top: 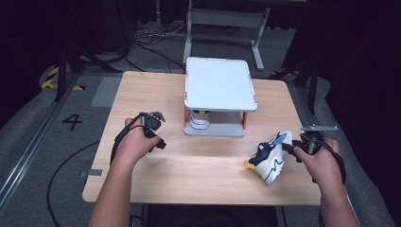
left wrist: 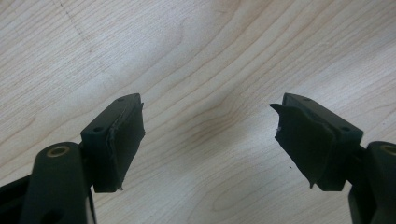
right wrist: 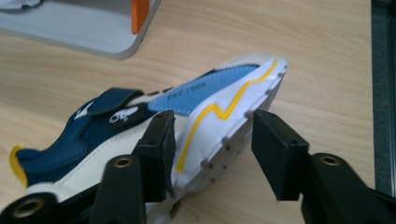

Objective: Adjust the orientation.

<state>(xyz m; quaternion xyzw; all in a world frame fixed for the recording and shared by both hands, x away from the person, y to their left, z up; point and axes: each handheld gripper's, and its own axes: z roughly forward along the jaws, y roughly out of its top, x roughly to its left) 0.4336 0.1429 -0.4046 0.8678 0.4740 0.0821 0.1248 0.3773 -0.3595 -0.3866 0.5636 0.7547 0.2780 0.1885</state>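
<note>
A small sneaker point(top: 269, 158), navy and light blue with a white sole and a yellow stripe, lies tipped on its side near the table's right front. My right gripper point(top: 289, 147) reaches it from the right at the heel end. In the right gripper view the sneaker's point(right wrist: 187, 107) heel and sole sit between the jaws of the right gripper point(right wrist: 212, 135); one jaw is against the shoe's side and the other stands off the sole, so it is open. My left gripper point(top: 157, 137) hovers over bare wood at the left, open and with nothing in it point(left wrist: 208, 121).
A white two-level stand point(top: 220, 85) with orange posts stands at the middle back of the wooden table point(top: 198, 179), with a white object point(top: 198, 118) on its lower shelf. Its base point(right wrist: 79, 32) lies just beyond the sneaker. The table's right edge is close to my right hand.
</note>
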